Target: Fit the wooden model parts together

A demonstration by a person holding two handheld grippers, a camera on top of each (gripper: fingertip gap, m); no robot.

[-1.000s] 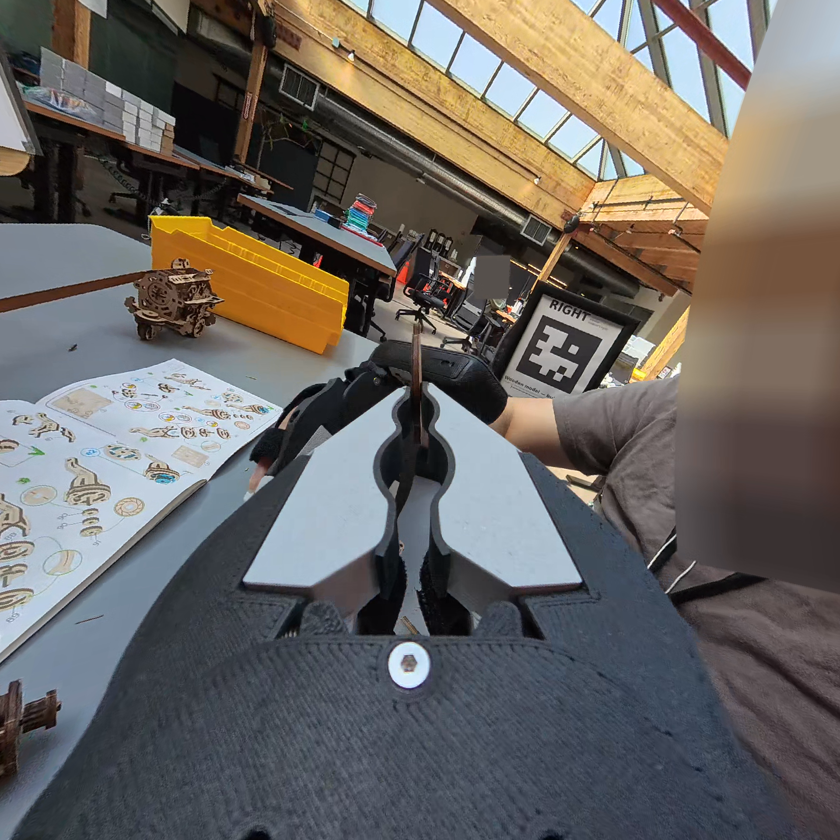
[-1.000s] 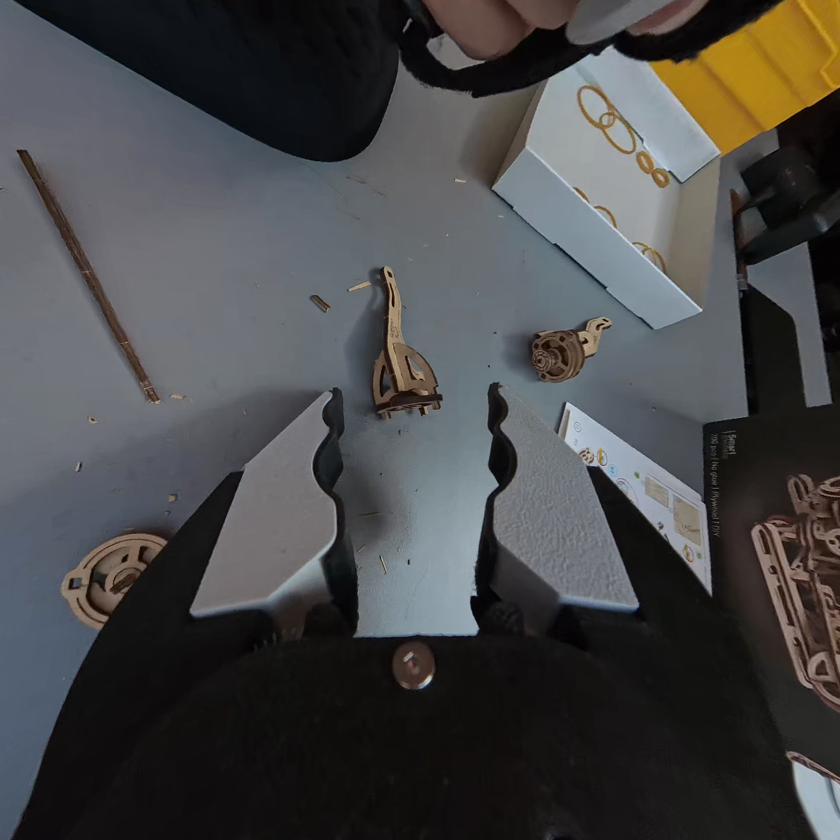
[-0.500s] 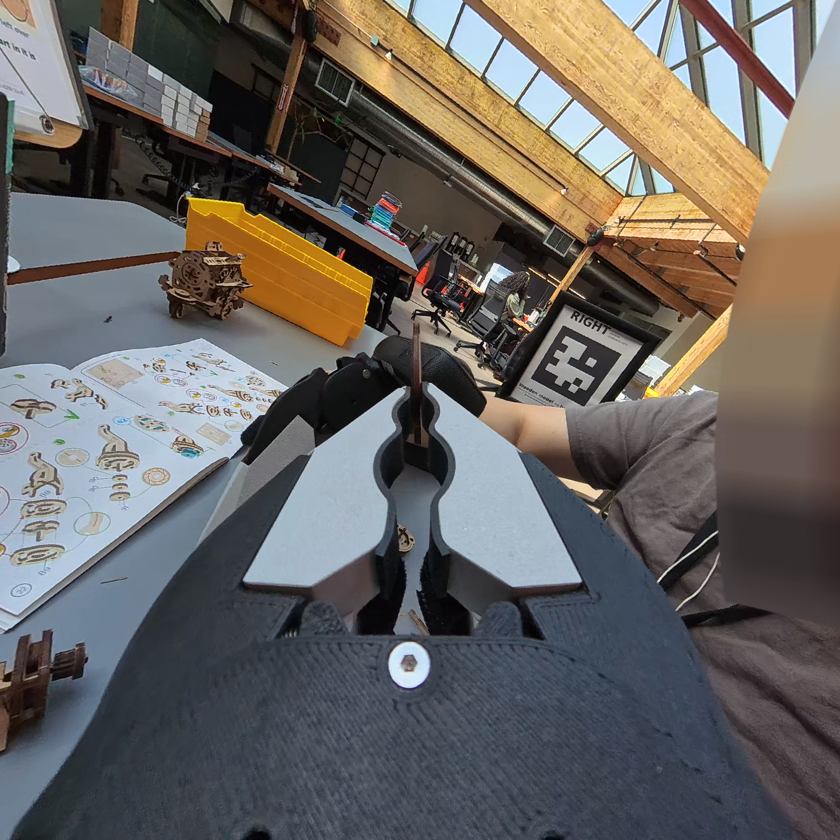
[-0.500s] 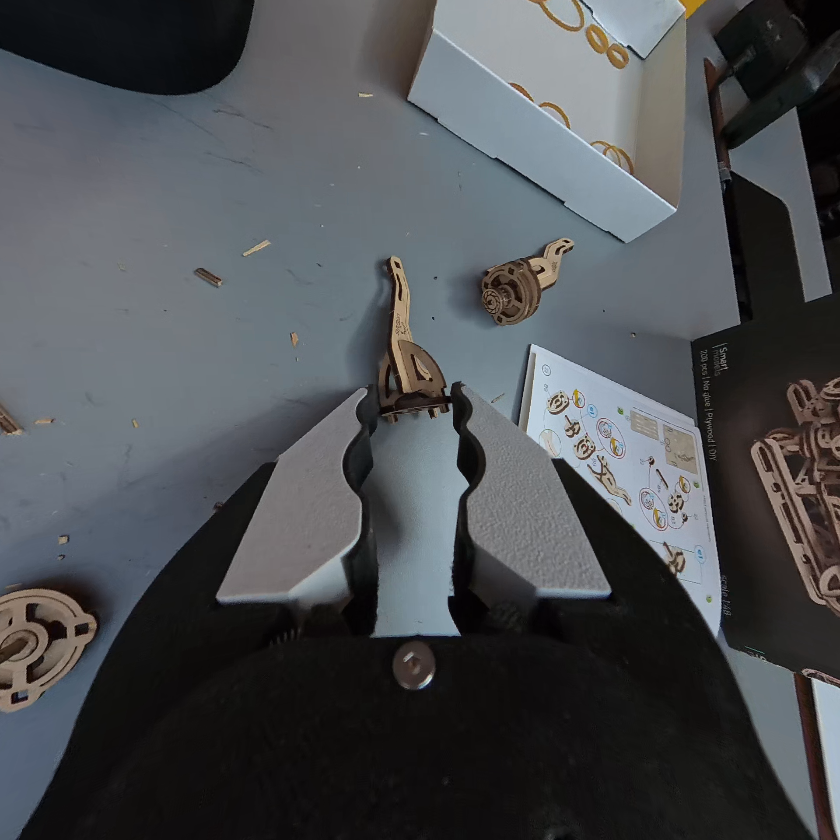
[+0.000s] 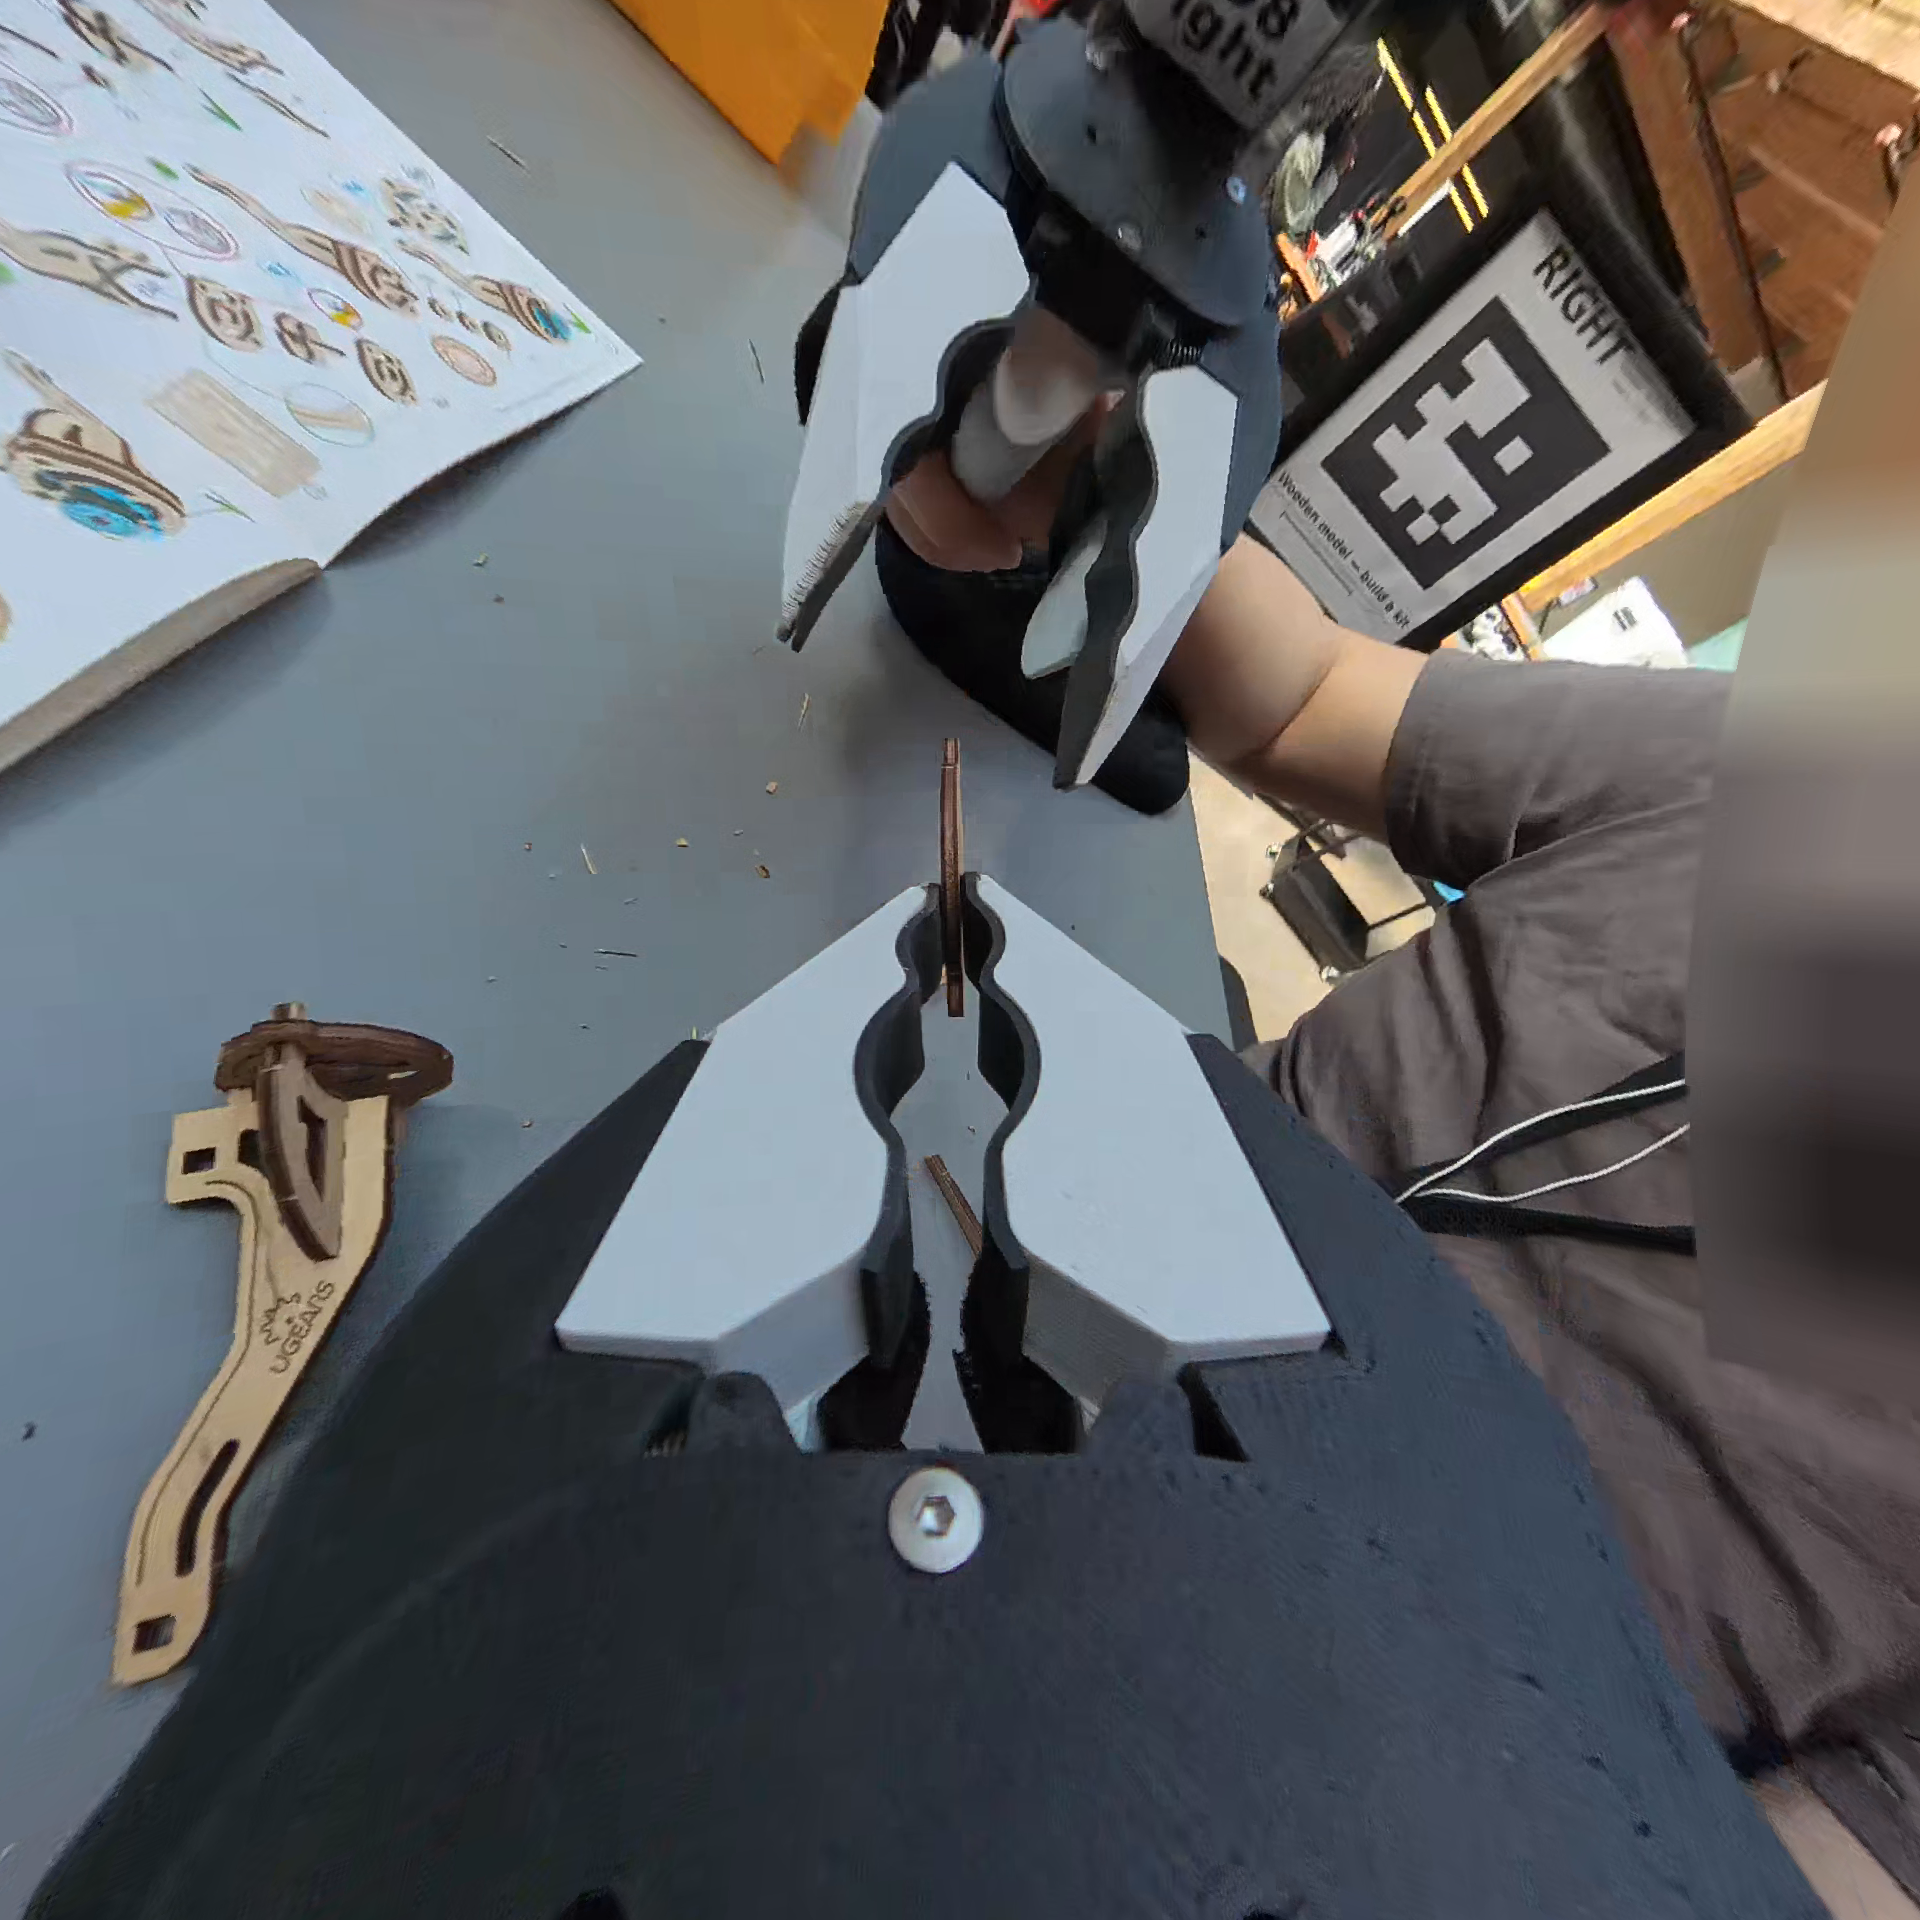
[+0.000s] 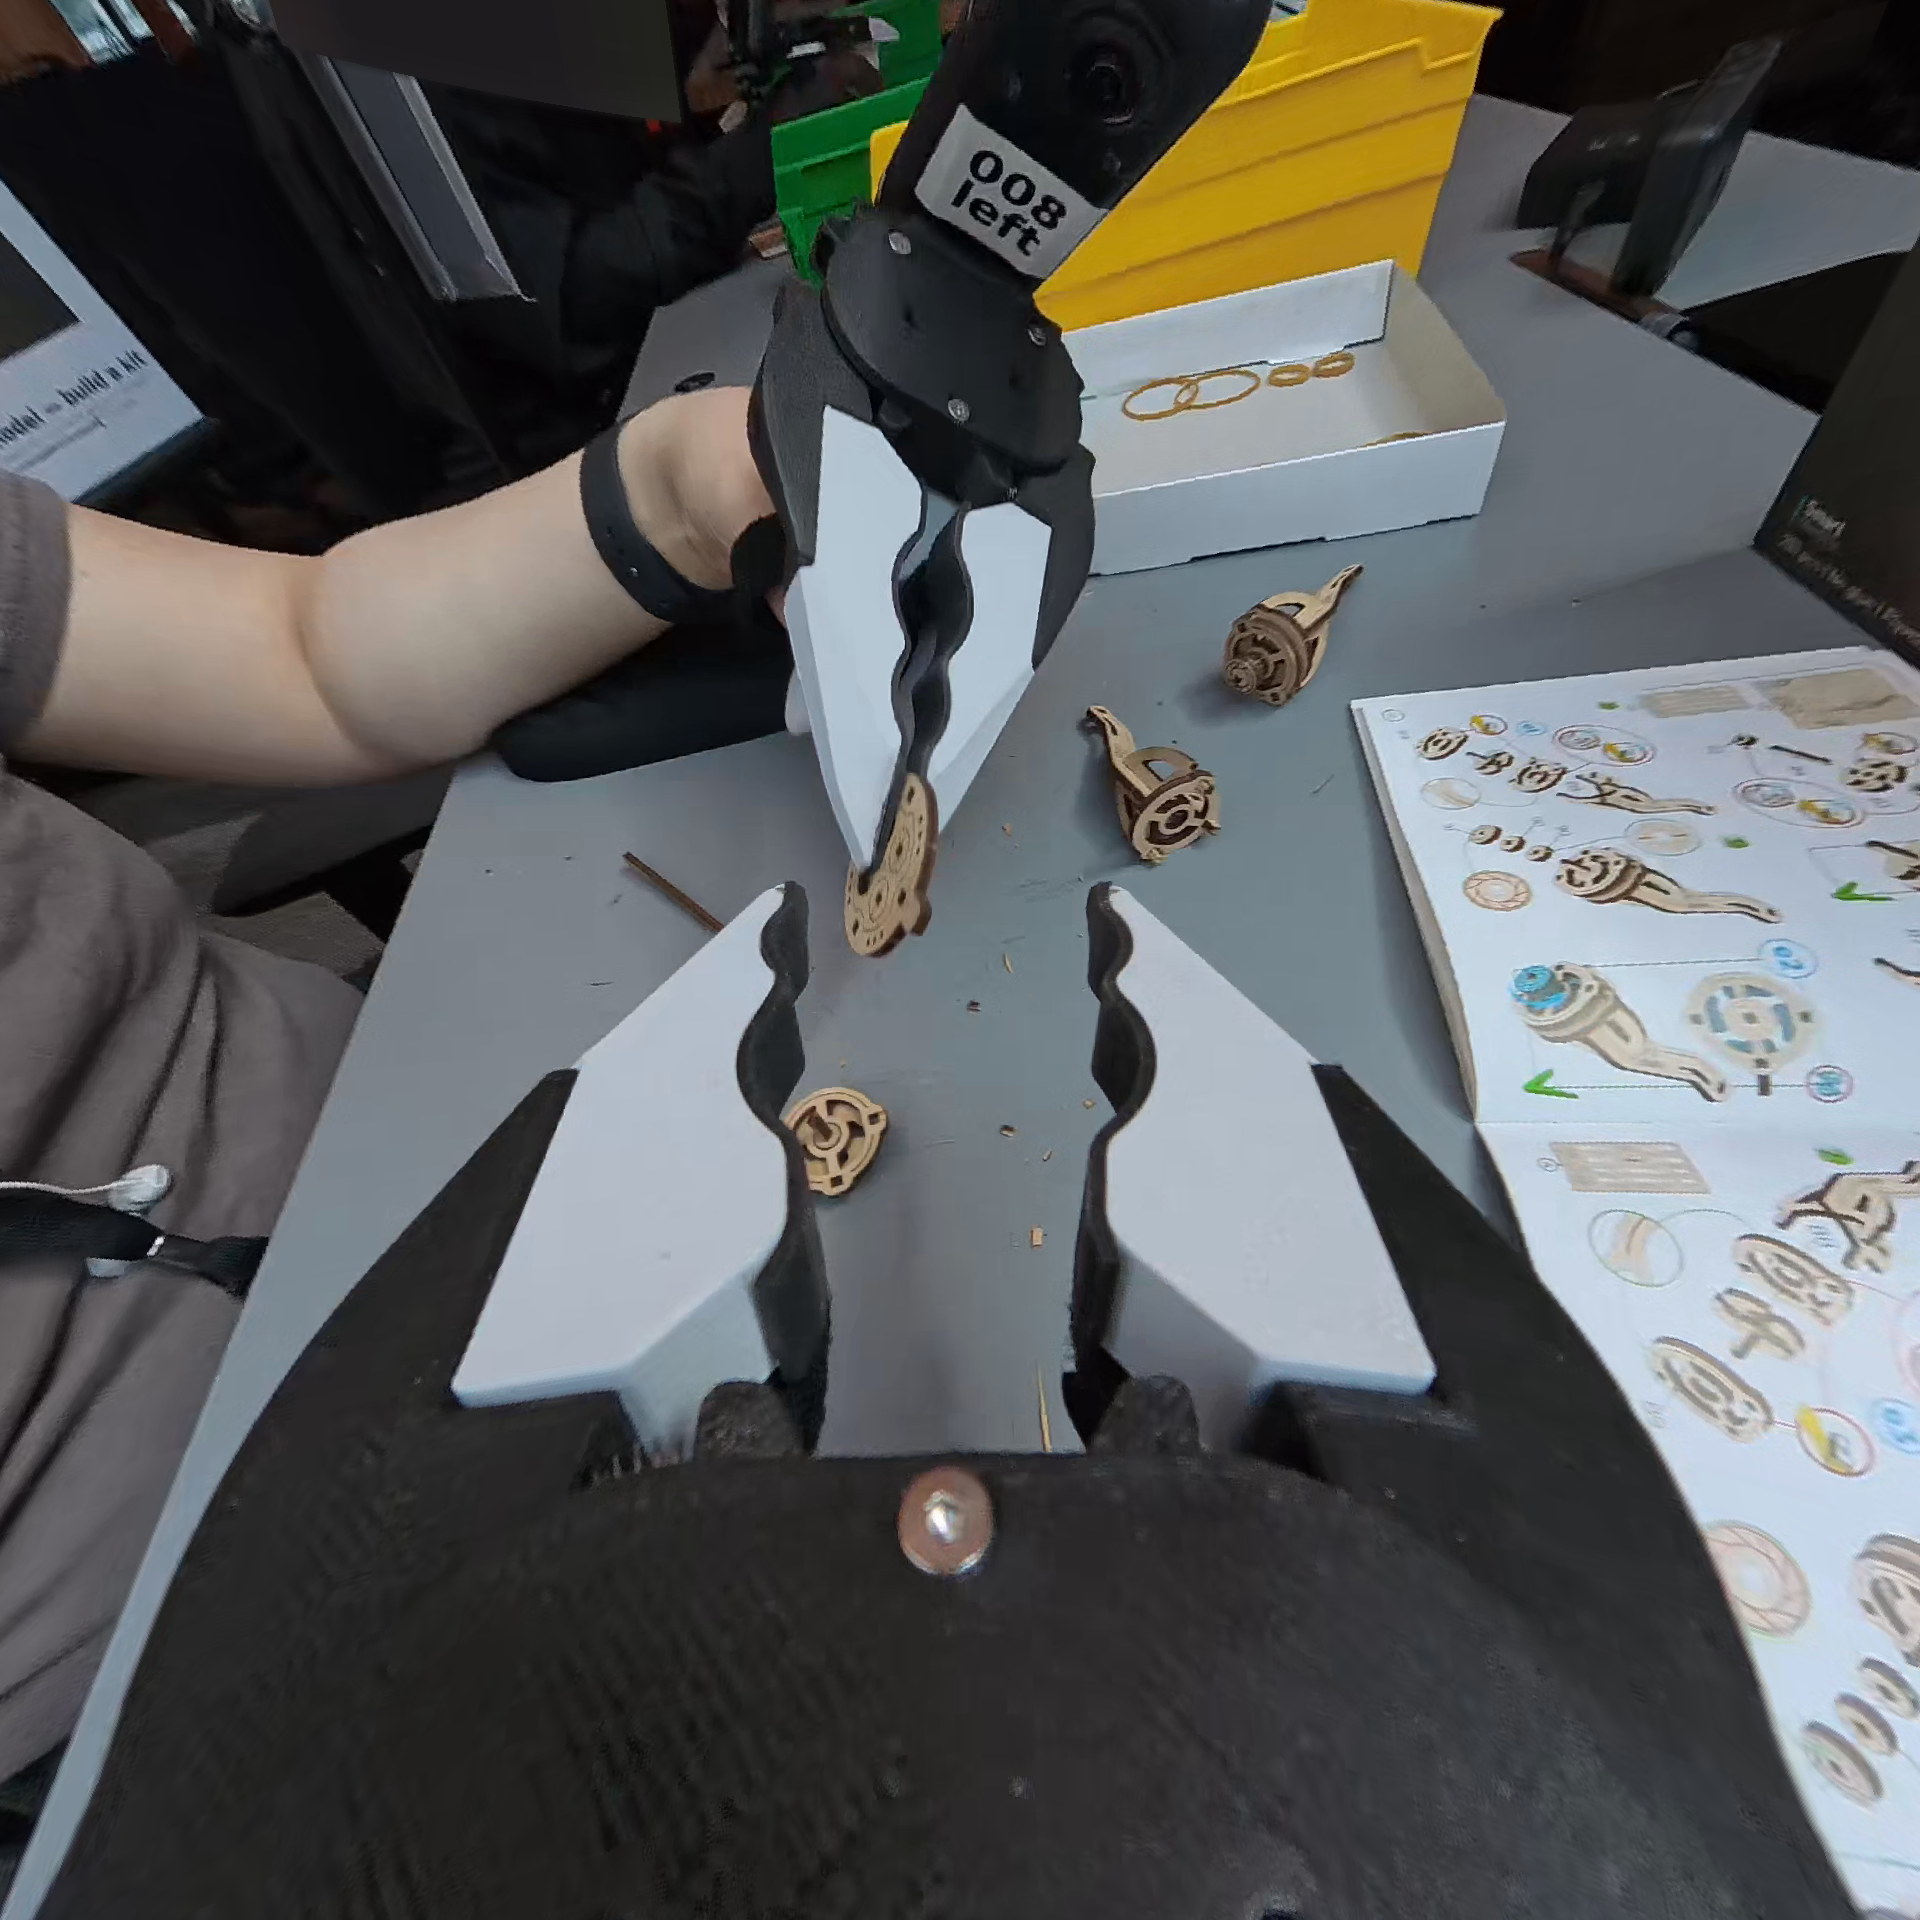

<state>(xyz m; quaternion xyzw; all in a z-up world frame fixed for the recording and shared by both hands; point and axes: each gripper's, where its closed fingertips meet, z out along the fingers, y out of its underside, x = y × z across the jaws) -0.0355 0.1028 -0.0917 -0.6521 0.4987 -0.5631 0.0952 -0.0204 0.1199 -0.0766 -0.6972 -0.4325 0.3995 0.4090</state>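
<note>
Workspace: flat grey matte tabletop, strewn with fine wood chips. Far edge carries a yellow plastic bin and a green plastic crate behind it. Light wooden beams beyond the table; dim room behind, possibly more benches.

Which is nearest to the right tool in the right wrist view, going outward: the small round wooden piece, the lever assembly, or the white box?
1. Small round wooden piece, between the right tool's open fingers.
2. Lever assembly, ahead, slightly right.
3. White box, far right, before the yellow bin.
</note>
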